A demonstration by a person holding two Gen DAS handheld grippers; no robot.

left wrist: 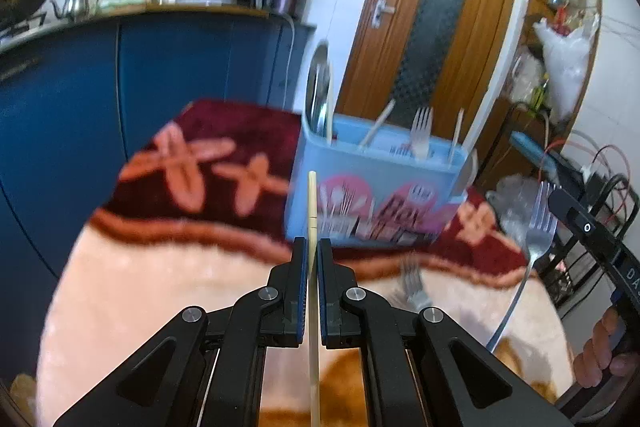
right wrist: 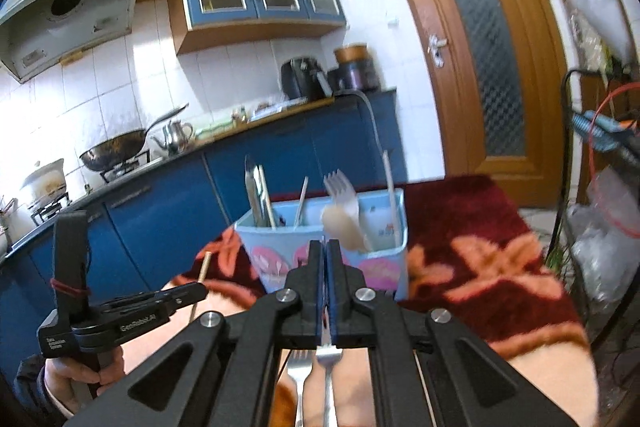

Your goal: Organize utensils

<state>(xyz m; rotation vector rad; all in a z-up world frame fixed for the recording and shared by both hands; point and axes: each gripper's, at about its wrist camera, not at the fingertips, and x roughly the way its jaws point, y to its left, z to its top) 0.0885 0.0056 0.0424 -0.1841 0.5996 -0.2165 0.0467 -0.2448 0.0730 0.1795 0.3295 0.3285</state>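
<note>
A light blue utensil holder (left wrist: 372, 187) with pink pictures stands on the red flowered blanket; it also shows in the right wrist view (right wrist: 324, 251). Forks, chopsticks and a steel spatula stand in it. My left gripper (left wrist: 313, 247) is shut on a pale chopstick (left wrist: 312, 203), held upright just in front of the holder's left end. My right gripper (right wrist: 325, 247) is shut on a steel fork (right wrist: 329, 371), close in front of the holder. That fork (left wrist: 538, 227) shows at the right in the left wrist view. Another fork (left wrist: 412, 287) lies on the blanket.
The table carries a red and peach blanket (left wrist: 224, 163). Blue kitchen cabinets (left wrist: 80, 99) stand behind, with a wok (right wrist: 112, 149) and kettle (right wrist: 176, 137) on the counter. A wooden door (left wrist: 432, 27) and a wire rack with cables (left wrist: 592, 187) are to the right.
</note>
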